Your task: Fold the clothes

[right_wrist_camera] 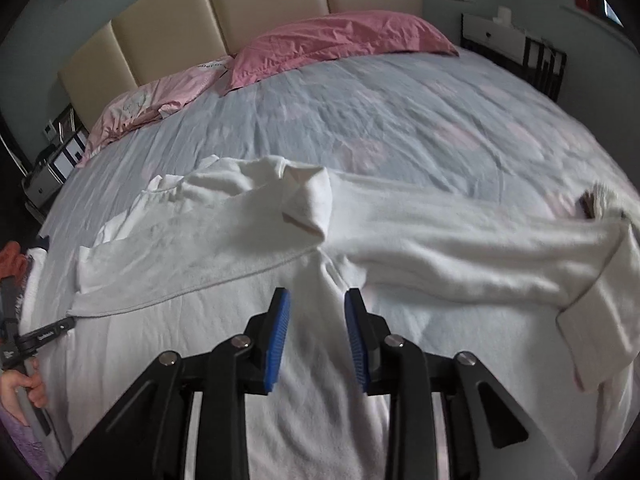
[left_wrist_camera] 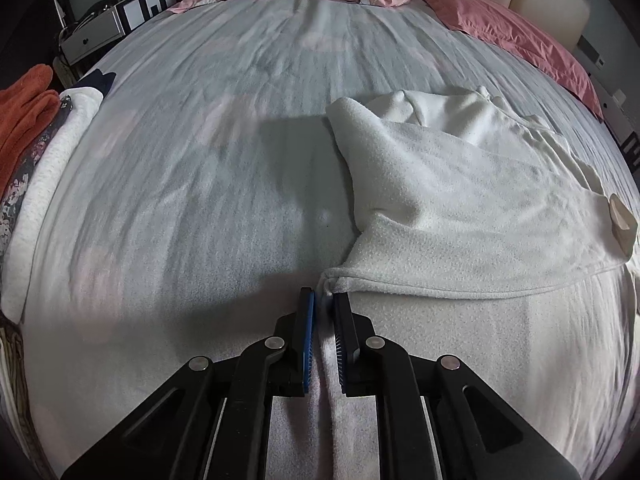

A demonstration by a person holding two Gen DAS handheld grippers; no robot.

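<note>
A stack of folded clothes (left_wrist_camera: 28, 152) sits at the bed's (left_wrist_camera: 200, 160) left edge. The left gripper (left_wrist_camera: 324, 300) has its jaws pinched narrow on the white sweater's (left_wrist_camera: 460, 208) hem corner. The right gripper (right_wrist_camera: 317, 300) hovers over the sweater, jaws wide.

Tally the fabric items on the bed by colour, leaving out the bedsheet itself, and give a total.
White: 2, the white fleece garment being folded and the white knit folded piece in the stack at the bed's edge
Pink: 2, the dark pink pillow and the pale pink pillow
Orange: 1, the orange folded cloth
Dark floral: 1, the dark floral folded cloth
Total: 6
</note>
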